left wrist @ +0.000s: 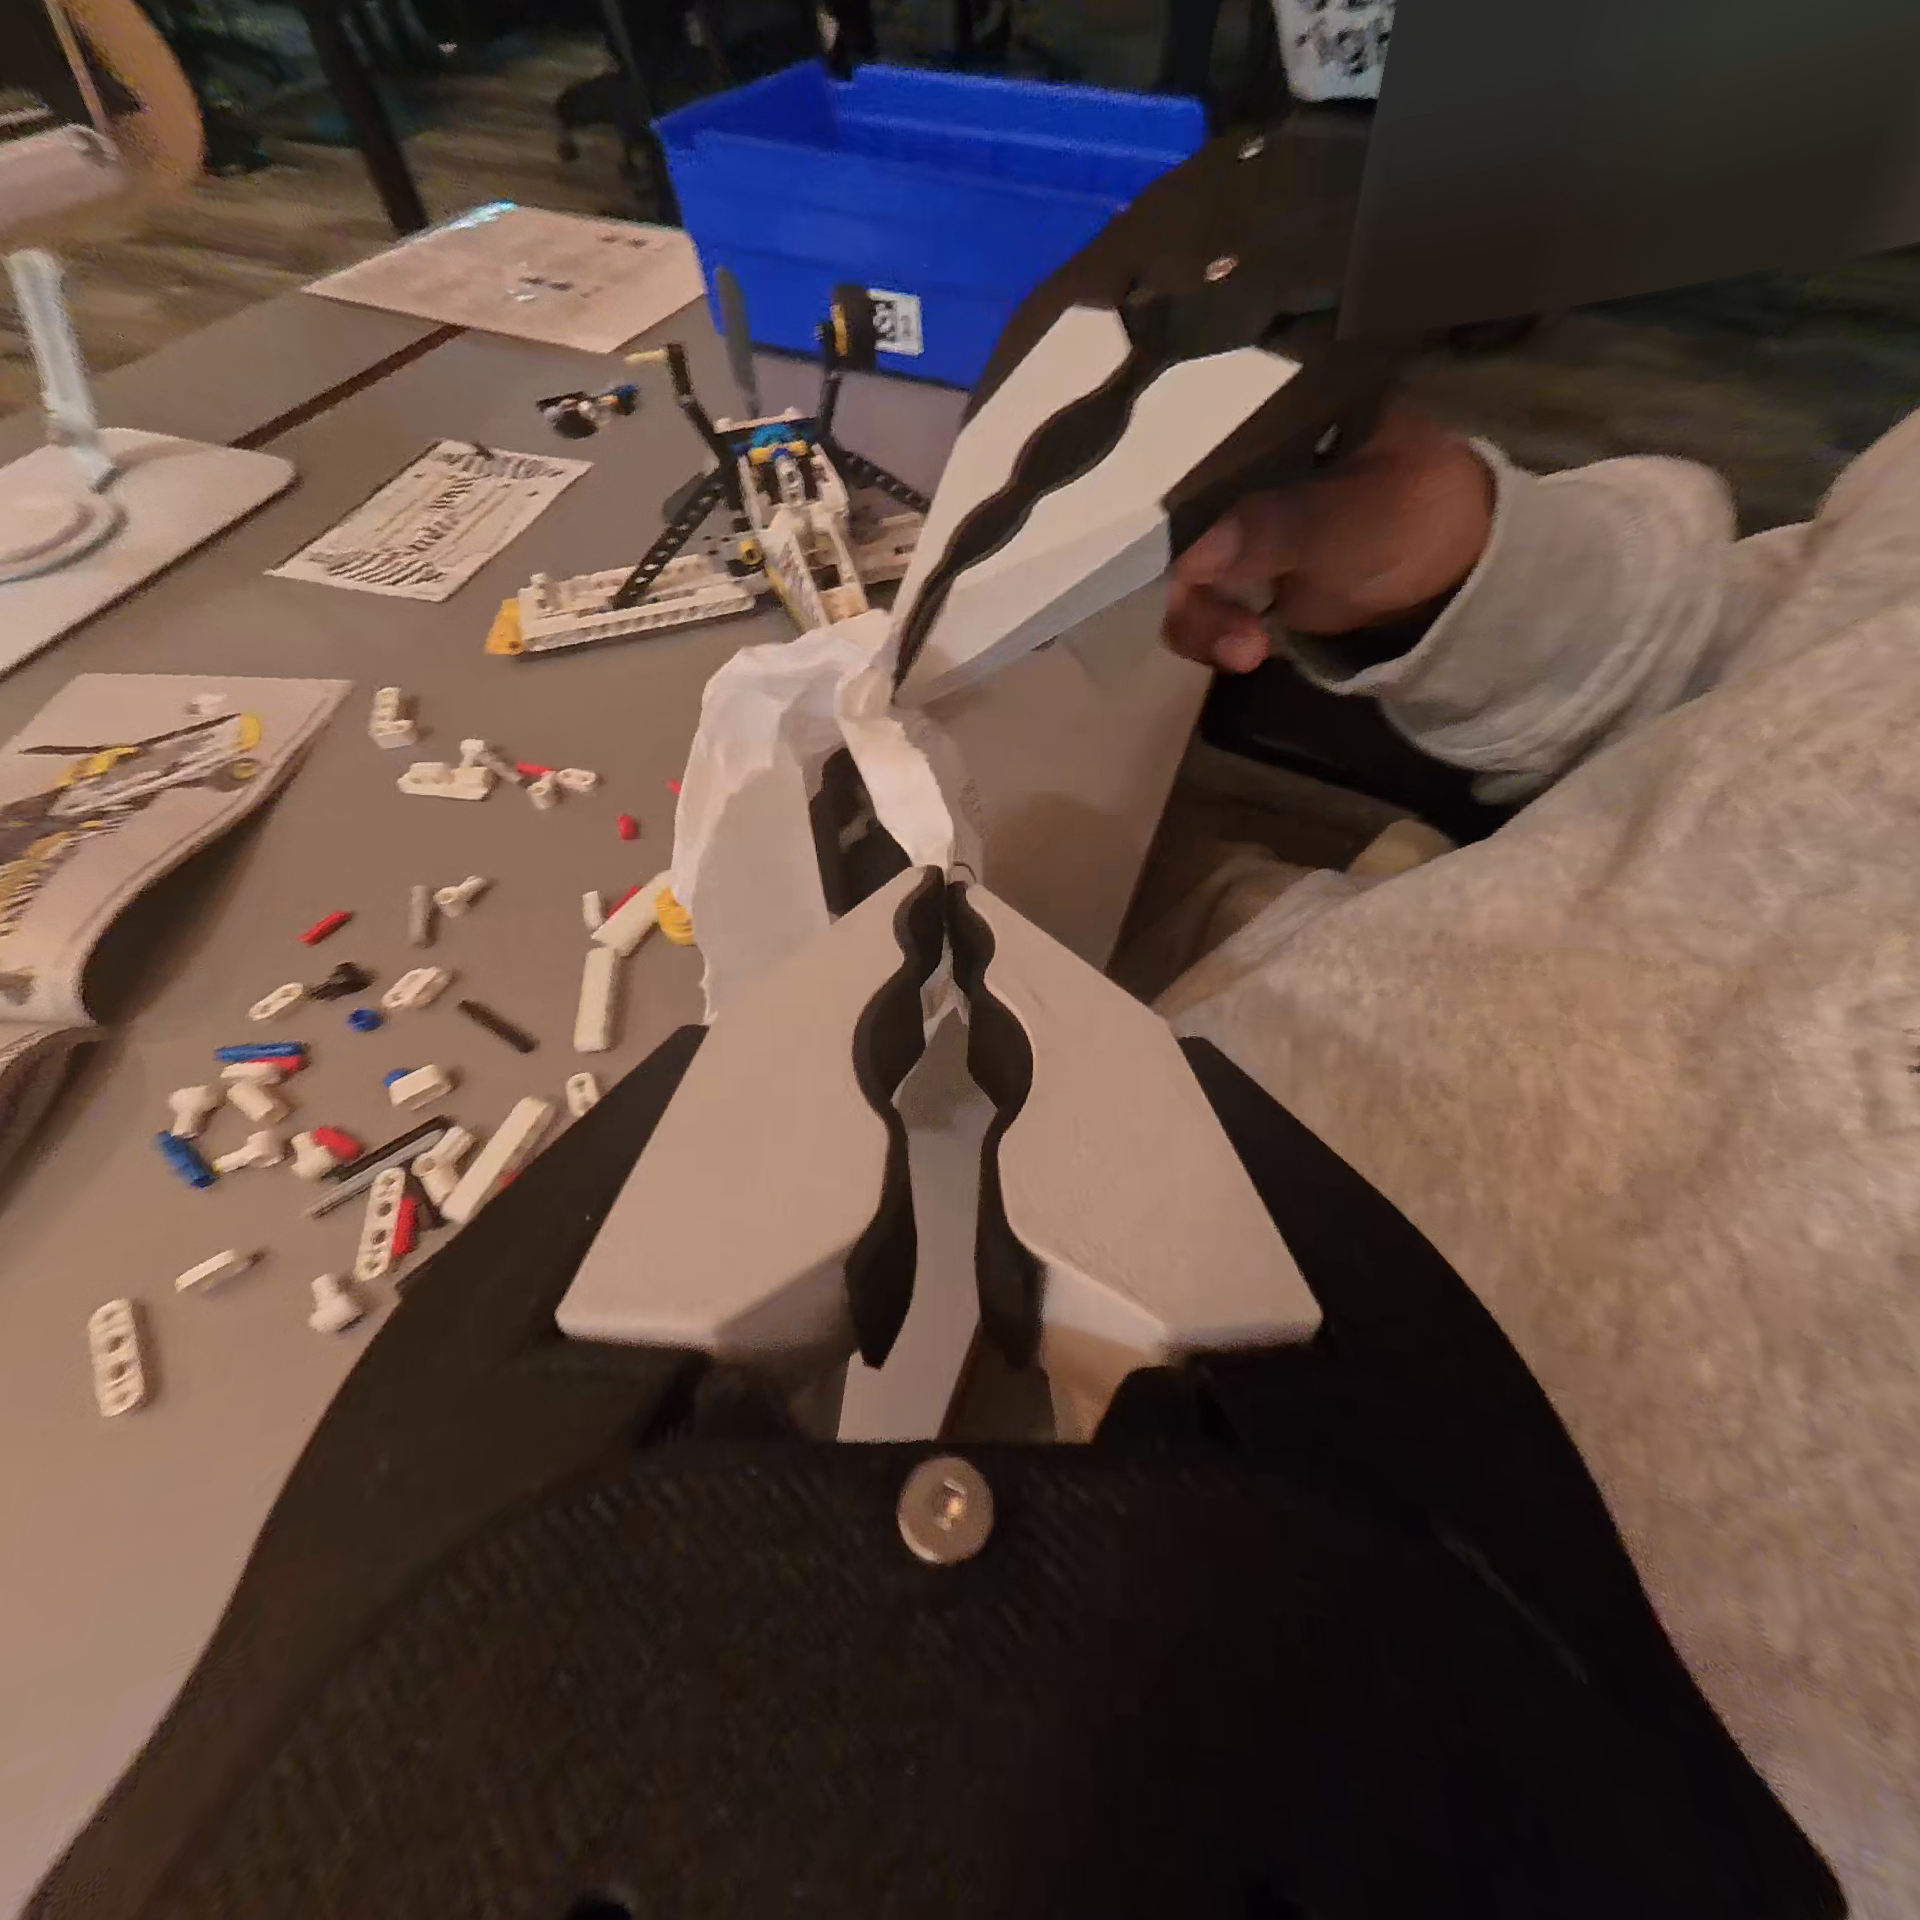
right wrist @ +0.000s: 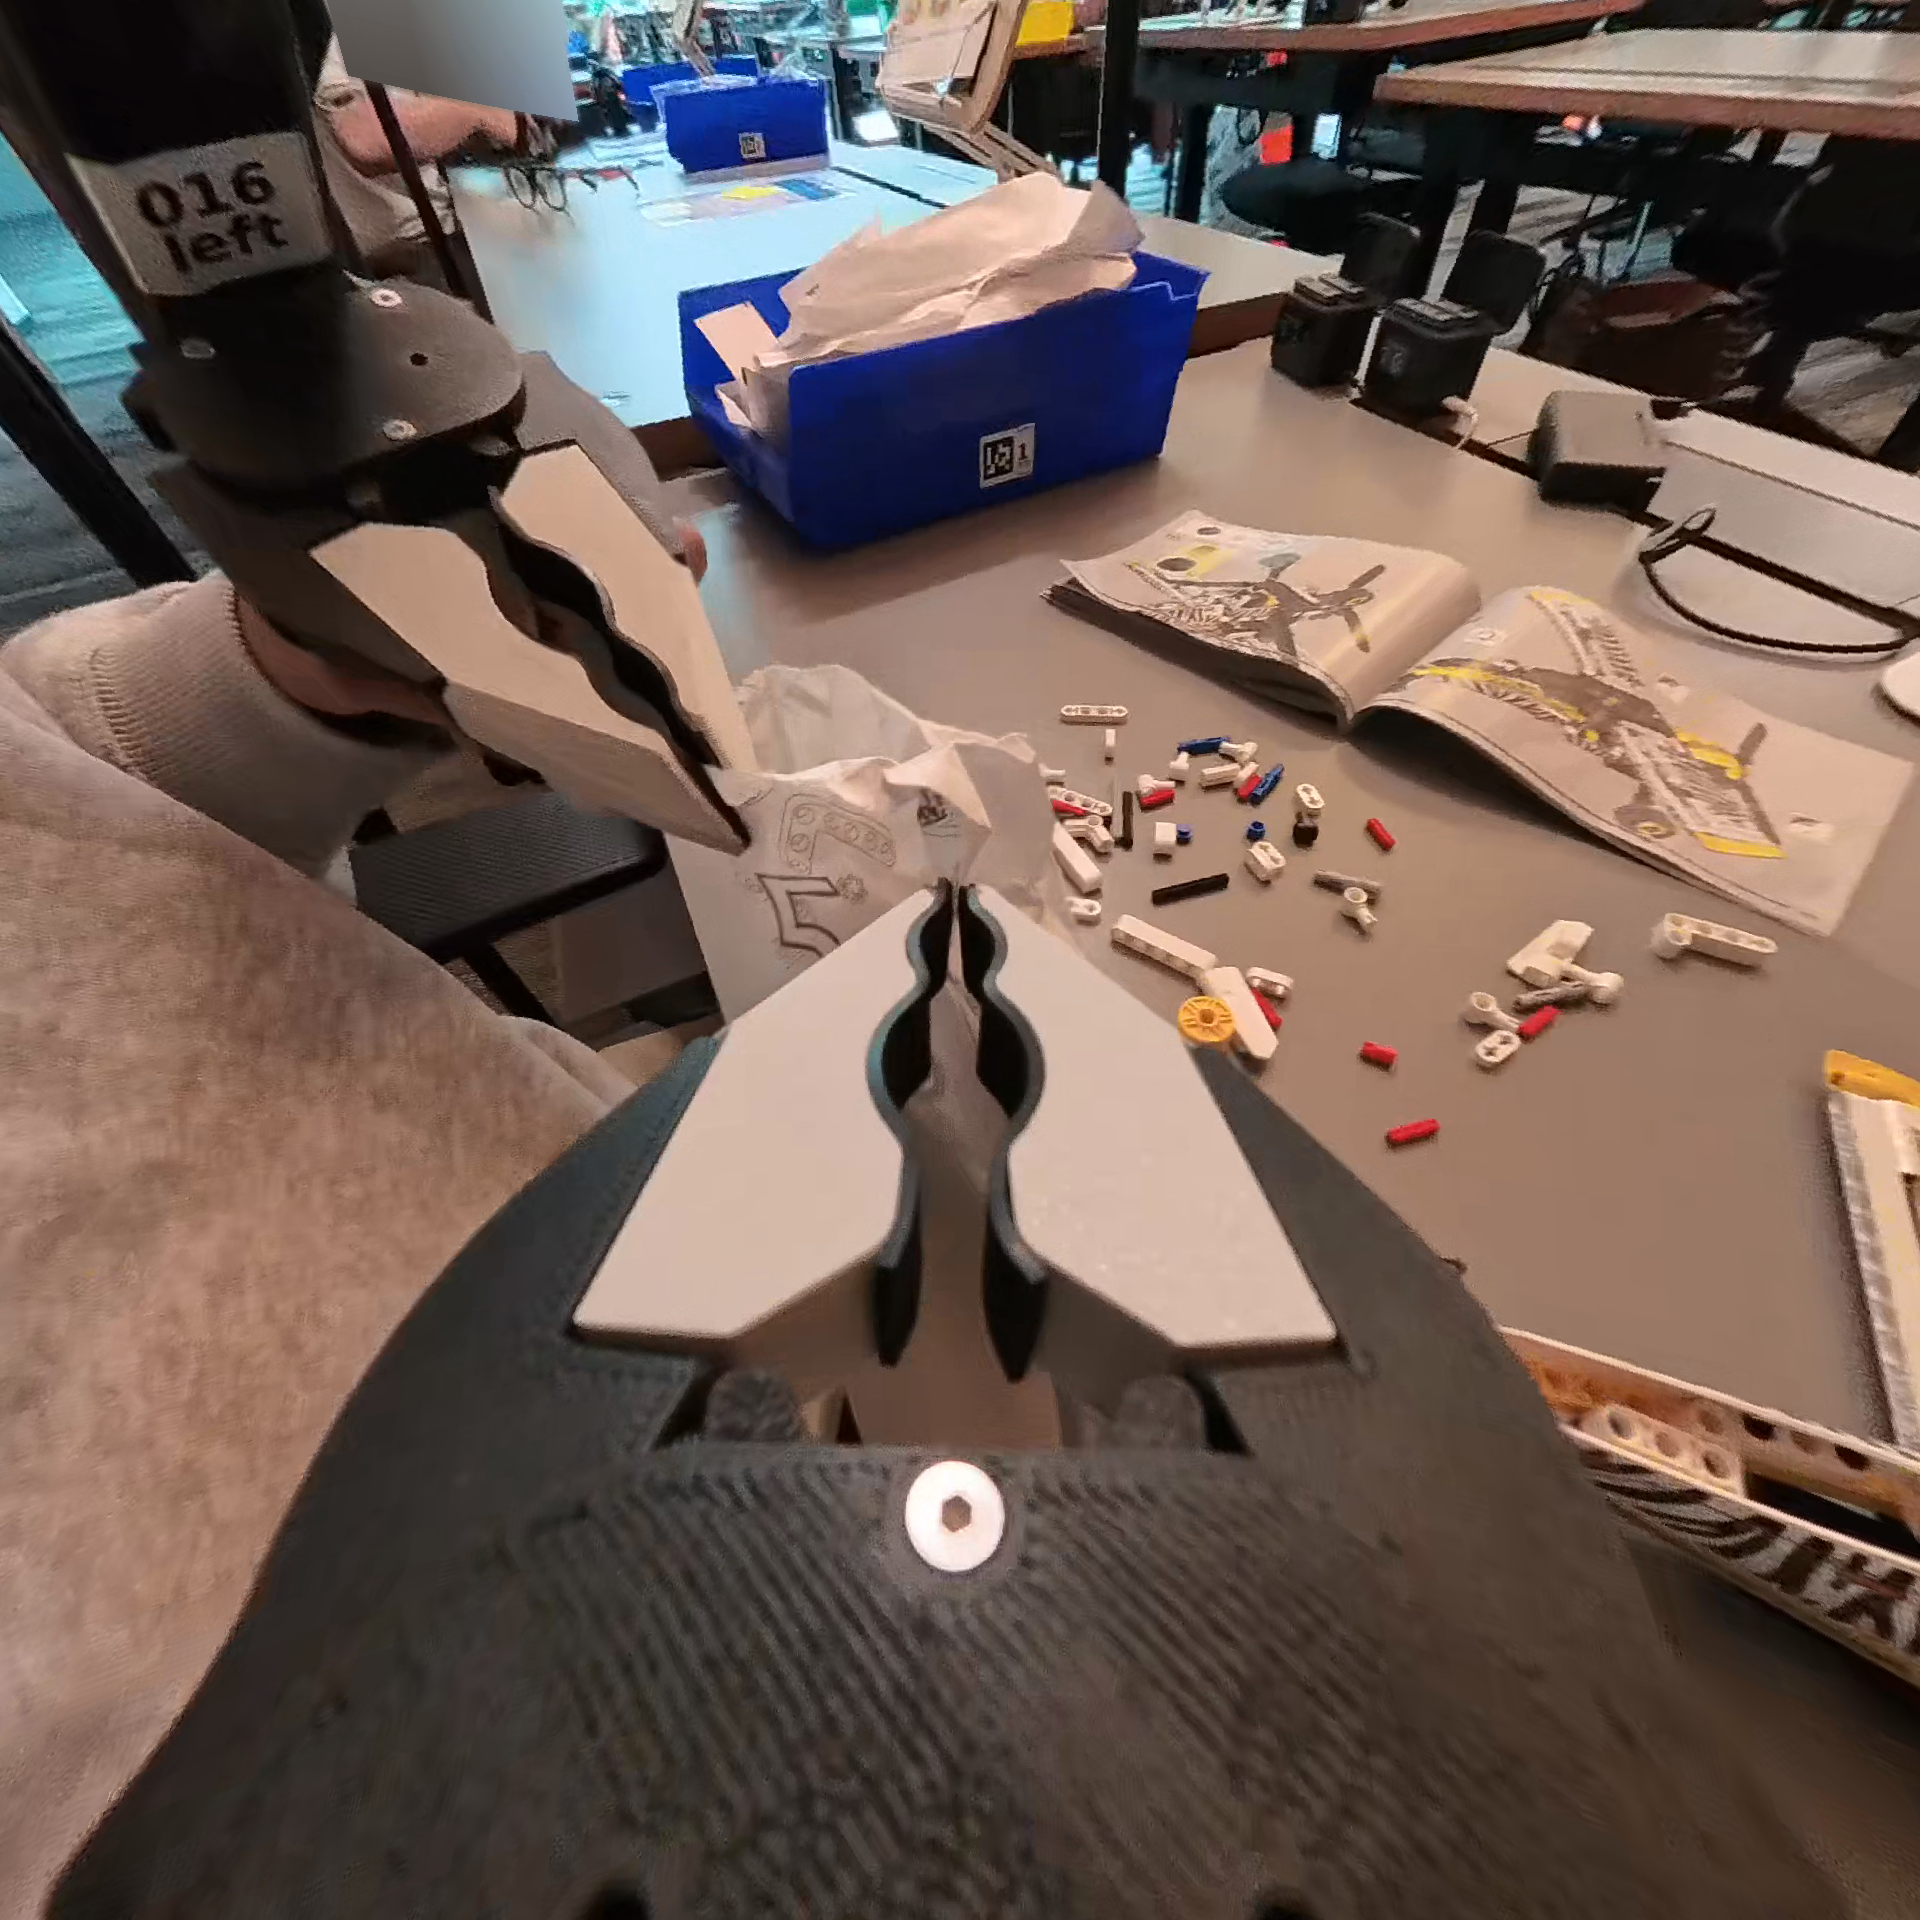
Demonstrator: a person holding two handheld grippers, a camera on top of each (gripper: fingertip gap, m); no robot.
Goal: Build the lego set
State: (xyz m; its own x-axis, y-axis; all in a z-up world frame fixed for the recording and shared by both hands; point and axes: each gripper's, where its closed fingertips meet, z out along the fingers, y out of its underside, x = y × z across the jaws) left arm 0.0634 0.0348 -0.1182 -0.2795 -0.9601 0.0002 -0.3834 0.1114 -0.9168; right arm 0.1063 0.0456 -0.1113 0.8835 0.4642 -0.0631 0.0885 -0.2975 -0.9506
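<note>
Grippers work one white paper bag (left wrist: 790, 769) between them, above the near edge of the surface (left wrist: 644, 644). The left gripper (left wrist: 948, 883) is closed to a sliver, its tips pinching a twisted strip of the bag. The right gripper (left wrist: 902, 675) is likewise nearly closed, its tips biting the crumpled top of the same bag. In the right wrist view the right gripper (right wrist: 954, 891) clamps the bag (right wrist: 831, 831) at one corner and the left gripper (right wrist: 732, 821) clamps its other edge, with the paper stretched between.

Loose pieces (right wrist: 1226, 821), white, red, blue and black, lie scattered on the surface beside the bag. A partly built model (left wrist: 769, 520) stands farther back, near a blue bin (left wrist: 914, 208). An open booklet (right wrist: 1455, 686) lies beyond the pieces.

What the bag holds is hidden by its paper. In the right wrist view the model is cut off at the right edge, showing only a white beam (right wrist: 1881, 1195). The left wrist view is blurred by motion, so small pieces there are hard to tell apart. A sleeve (left wrist: 1558, 935) covers the lower right.
</note>
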